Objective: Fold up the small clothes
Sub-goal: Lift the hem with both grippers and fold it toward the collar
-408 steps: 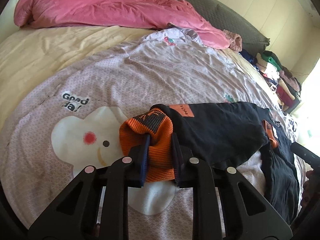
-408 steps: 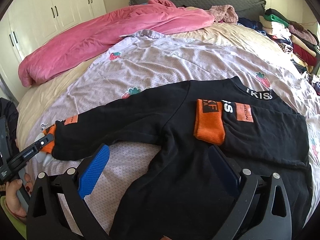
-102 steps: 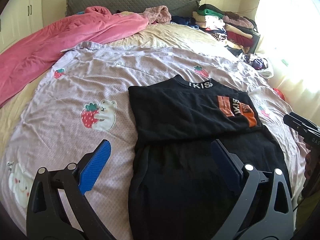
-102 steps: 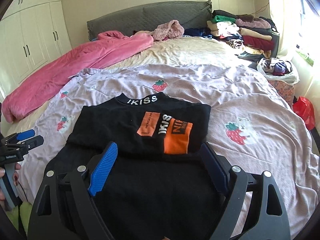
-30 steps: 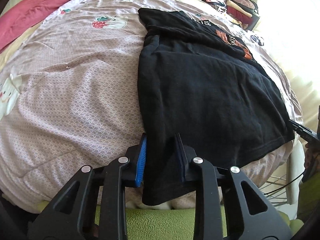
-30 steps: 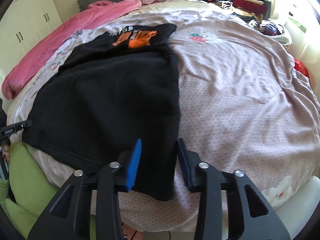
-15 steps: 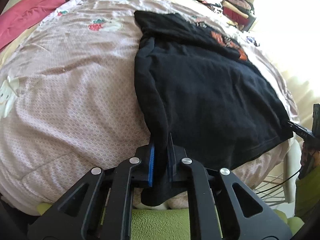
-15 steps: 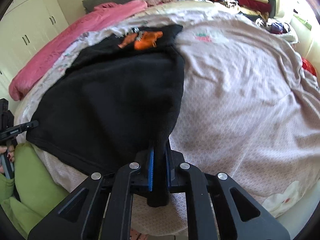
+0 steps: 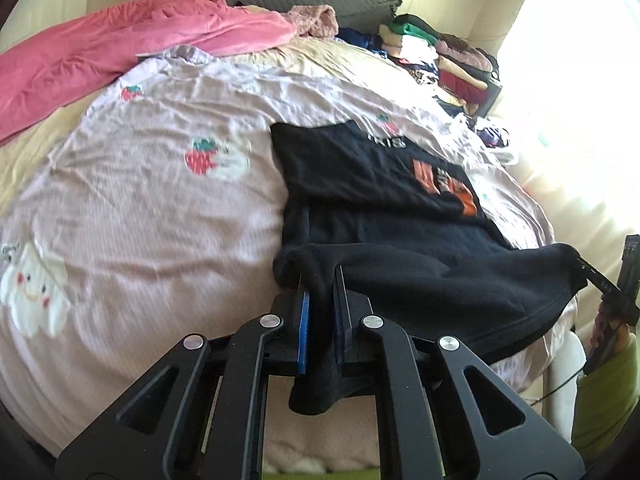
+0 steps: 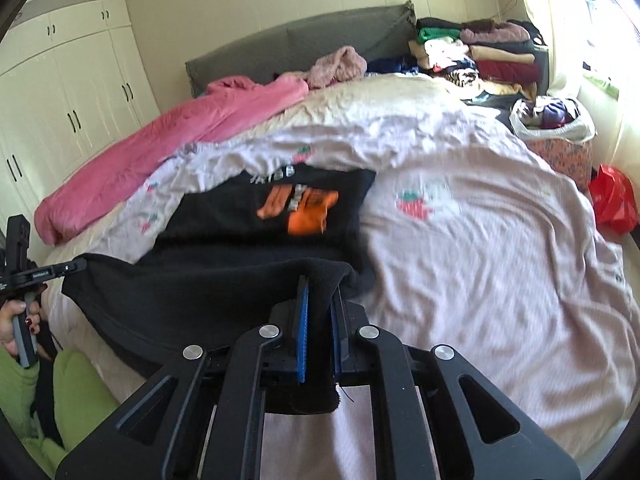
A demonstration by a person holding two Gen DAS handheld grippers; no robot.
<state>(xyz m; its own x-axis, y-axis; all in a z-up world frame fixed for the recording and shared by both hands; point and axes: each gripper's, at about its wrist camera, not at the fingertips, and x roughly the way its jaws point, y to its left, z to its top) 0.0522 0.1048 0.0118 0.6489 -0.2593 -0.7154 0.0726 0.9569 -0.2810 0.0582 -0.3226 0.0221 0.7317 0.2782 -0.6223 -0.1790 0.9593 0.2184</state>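
Note:
A black sweater (image 9: 400,240) with orange patches lies on the lilac quilt, its sleeves folded in over the chest. My left gripper (image 9: 319,280) is shut on the hem's left corner, which hangs lifted off the bed. In the right wrist view the same black sweater (image 10: 224,280) shows its orange patch (image 10: 308,216) beyond the raised hem. My right gripper (image 10: 318,288) is shut on the hem's right corner. Each gripper shows at the edge of the other's view: the right gripper (image 9: 596,276) and the left gripper (image 10: 68,267), both pinching black cloth.
A pink duvet (image 9: 120,44) lies along the far left of the bed, before a grey headboard (image 10: 320,40). Stacked folded clothes (image 10: 480,48) sit at the far right corner. A white bag of clothes (image 10: 552,120) and a red bag (image 10: 612,200) lie beside the bed. Green trousers (image 10: 68,392) show near the bed's edge.
Both grippers closed on the hem corners and rose, lifting the sweater's lower edge off the bed. Both views have tilted up towards the headboard.

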